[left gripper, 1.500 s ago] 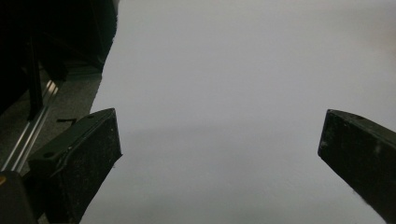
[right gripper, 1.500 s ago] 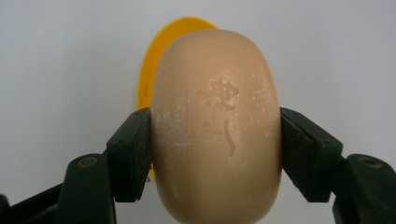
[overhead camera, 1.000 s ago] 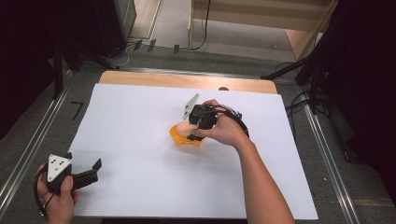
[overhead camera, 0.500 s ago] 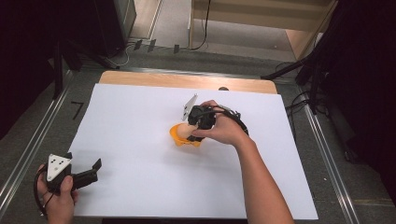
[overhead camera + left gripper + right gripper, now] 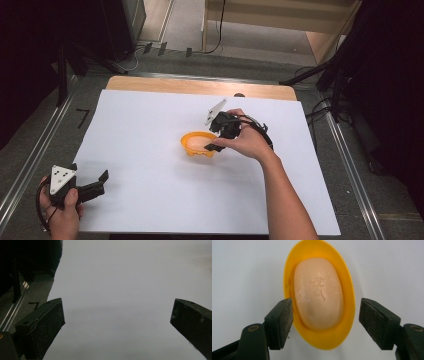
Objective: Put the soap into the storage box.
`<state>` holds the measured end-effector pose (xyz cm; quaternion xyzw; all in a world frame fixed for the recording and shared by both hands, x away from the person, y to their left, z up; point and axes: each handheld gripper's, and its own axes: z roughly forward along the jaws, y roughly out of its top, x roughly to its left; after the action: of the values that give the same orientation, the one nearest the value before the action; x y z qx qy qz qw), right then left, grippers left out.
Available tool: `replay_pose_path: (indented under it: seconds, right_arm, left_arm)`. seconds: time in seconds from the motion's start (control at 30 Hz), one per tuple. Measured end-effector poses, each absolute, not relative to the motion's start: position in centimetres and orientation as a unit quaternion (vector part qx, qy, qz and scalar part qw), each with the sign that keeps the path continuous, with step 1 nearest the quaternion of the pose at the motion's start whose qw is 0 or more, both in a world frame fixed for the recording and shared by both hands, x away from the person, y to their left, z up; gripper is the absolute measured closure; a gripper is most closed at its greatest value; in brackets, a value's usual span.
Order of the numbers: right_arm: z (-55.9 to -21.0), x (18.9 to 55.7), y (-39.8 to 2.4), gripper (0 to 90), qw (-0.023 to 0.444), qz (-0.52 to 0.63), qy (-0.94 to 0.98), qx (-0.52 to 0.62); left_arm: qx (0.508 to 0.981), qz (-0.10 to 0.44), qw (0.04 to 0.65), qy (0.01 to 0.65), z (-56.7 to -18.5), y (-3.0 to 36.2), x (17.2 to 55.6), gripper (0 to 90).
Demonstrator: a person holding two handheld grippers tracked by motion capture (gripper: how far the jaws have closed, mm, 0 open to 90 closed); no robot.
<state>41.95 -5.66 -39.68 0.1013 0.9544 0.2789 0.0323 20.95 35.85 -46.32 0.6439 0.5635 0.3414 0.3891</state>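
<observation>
A yellow oval soap dish [image 5: 322,338] lies on the white paper, with a peach soap bar [image 5: 318,292] resting in it. My right gripper [image 5: 325,315] is open, one jaw on each side of the dish's near end and neither touching it. In the high view the dish [image 5: 192,146] sits near the table's middle, and the right gripper [image 5: 211,141] reaches it from the right. My left gripper [image 5: 97,184] is at the near left corner, open and empty. Its jaws [image 5: 117,312] spread wide over bare paper.
A white paper sheet [image 5: 150,125] covers most of the wooden table [image 5: 190,86]. Metal rails [image 5: 30,160] run along both sides. Cables and dark stands lie beyond the far edge and at the right.
The right hand has shifted slightly to the right, so more of the dish shows. The left gripper has stayed put.
</observation>
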Motion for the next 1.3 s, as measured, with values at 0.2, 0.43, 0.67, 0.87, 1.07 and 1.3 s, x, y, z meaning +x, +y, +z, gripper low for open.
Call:
replay_pose_path:
  seconds: [0.2, 0.43, 0.67, 0.87, 1.07, 1.3]
  right_arm:
    - [-39.3, 41.7, -8.7, 21.2, 0.028, 0.322, 0.927, 0.189]
    - [-39.8, 41.2, -11.9, 13.1, 0.045, 0.343, 0.900, 0.265]
    - [-41.0, 40.2, -14.8, 0.0, 0.044, 0.344, 0.885, 0.311]
    - [-41.9, 39.1, -16.8, 0.0, 0.054, 0.350, 0.871, 0.339]
    - [-42.6, 37.7, -19.0, 0.0, 0.079, 0.350, 0.860, 0.363]
    - [-43.6, 36.2, -21.7, 0.0, 0.098, 0.357, 0.844, 0.387]
  left_arm:
    - [0.644, 0.341, 0.389, 0.564, -46.3, 35.8, 21.0, 0.0]
    - [0.645, 0.342, 0.388, 0.563, -46.3, 35.8, 21.0, 0.0]
    - [0.642, 0.338, 0.389, 0.567, -46.3, 35.9, 21.0, 0.0]
    - [0.643, 0.343, 0.389, 0.564, -46.3, 35.8, 20.9, 0.0]
    - [0.641, 0.341, 0.390, 0.566, -46.3, 35.9, 20.9, 0.0]
    - [0.643, 0.343, 0.387, 0.565, -46.3, 35.8, 21.0, 0.0]
